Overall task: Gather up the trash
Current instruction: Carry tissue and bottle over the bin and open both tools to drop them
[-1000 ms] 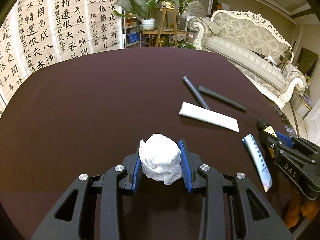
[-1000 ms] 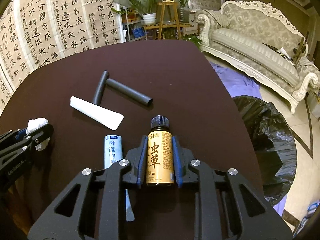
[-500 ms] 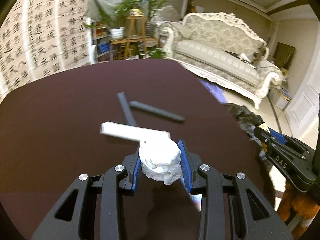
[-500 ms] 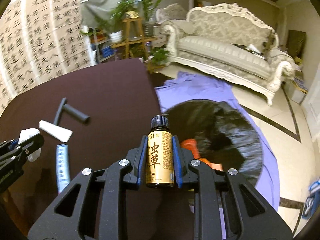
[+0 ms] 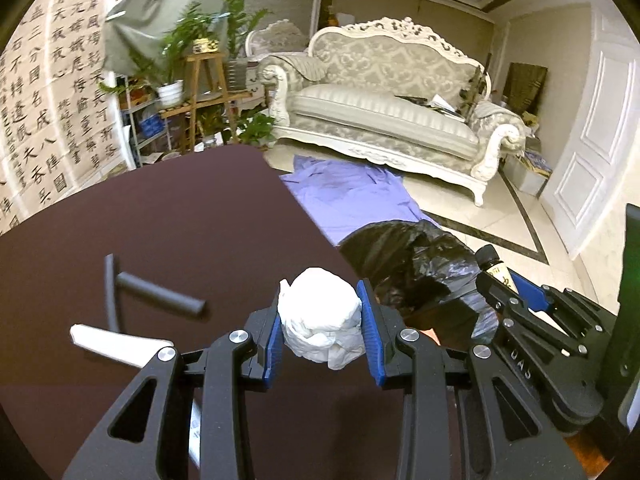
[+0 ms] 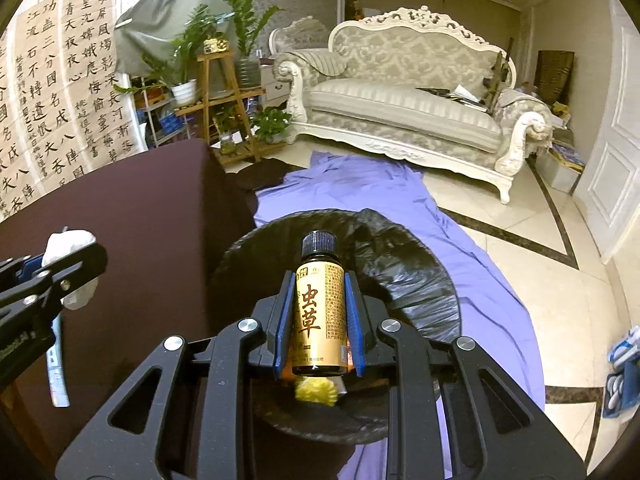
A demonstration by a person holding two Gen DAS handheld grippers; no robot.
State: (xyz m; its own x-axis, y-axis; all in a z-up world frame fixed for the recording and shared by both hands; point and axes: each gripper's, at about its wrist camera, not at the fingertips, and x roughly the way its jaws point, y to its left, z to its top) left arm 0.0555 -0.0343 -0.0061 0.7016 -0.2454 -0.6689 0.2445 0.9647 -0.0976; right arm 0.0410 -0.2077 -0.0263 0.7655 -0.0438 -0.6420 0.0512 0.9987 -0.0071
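The left gripper [image 5: 320,328] pinches a crumpled white paper ball [image 5: 320,314] between its two blue pads. It hangs above the right edge of the dark brown tabletop [image 5: 160,240], close to the bin. The ball fills the whole gap between the fingers.

The right gripper [image 6: 319,316] is pressed onto a small gold bottle [image 6: 319,312] with a black cap and large dark characters on its label. The bottle stands upright between the fingers, cap pointing away from the hand. It is held over the open mouth of a bin lined with a black bag [image 6: 408,264], which stands on the floor just beside the tabletop. Inside the bag, under the bottle, something yellow [image 6: 316,392] shows, and a little orange near it; what these things are I cannot tell.

On the tabletop lie two dark tubes [image 5: 160,292], one crossing near the end of the other, and a flat white strip [image 5: 116,344] touching the thinner tube. A silver-blue tube [image 6: 56,364] lies near the tabletop edge, partly under the left gripper in the right wrist view.

A purple cloth [image 6: 400,196] is spread on the tiled floor behind the bin. Further back stands a pale ornate sofa [image 6: 400,108].
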